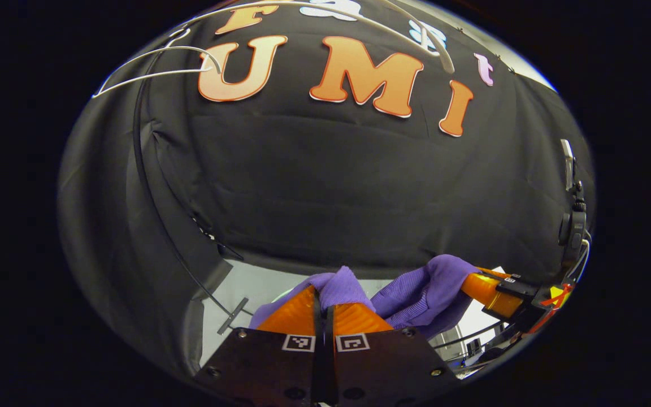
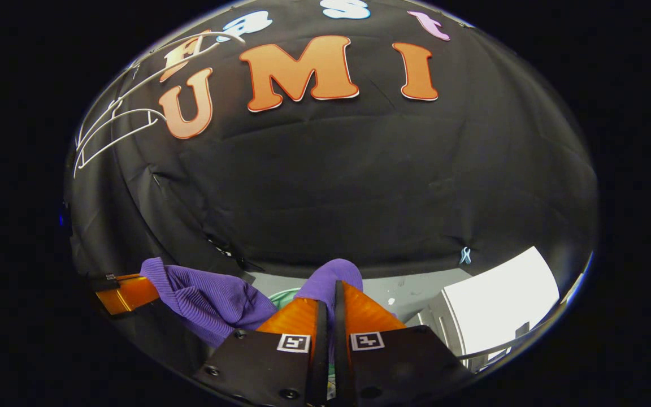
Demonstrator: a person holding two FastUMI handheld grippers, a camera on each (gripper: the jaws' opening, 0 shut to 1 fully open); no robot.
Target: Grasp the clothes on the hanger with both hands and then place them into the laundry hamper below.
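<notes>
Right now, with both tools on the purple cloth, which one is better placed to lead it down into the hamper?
Right, marginally. A green rim, likely the hamper, shows just beside the right tool. Both it and the left tool pinch the purple garment, so neither grip looks weaker; lower both together.

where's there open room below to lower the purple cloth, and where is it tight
Open: pale floor between the wall's hem and a white panel. Tight: the purple garment stretches between the right gripper and left gripper, both pinching it; a green rim peeks beneath.
</notes>
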